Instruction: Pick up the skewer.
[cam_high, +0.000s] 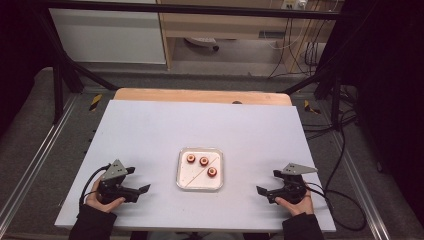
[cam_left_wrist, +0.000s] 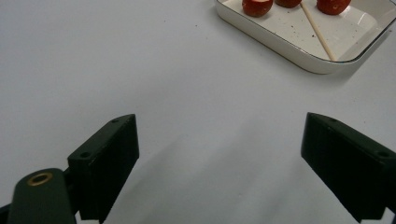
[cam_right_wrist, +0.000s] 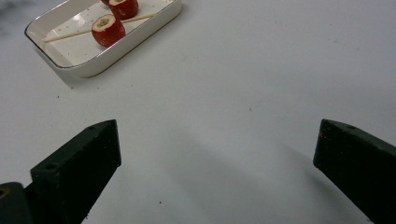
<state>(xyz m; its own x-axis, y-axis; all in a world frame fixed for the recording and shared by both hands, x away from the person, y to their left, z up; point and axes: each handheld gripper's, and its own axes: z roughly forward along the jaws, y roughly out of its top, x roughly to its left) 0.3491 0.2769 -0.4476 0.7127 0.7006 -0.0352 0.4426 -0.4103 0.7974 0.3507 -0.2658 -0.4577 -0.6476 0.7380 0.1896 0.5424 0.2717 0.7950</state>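
White tray (cam_high: 182, 175) is sitting near the table's (cam_high: 150, 125) front edge, mid-width, holding 3 red fruit pieces (cam_high: 204, 161) & a wooden skewer (cam_high: 200, 175). Nothing's standing btwn it & the grippers. Left gripper (cam_high: 142, 191) and right gripper (cam_high: 261, 192) are resting either side, jaws gaping wide, empty.

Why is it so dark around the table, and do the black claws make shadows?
High view: light falls on the white table, while the room's edges sink into black; the picture is soft, so the red fruits look fuzzy. Left gripper view: faint grey shadows spread between the open jaws; the tray is sharp. Right gripper view: a soft shadow lies beside the right-hand jaw.
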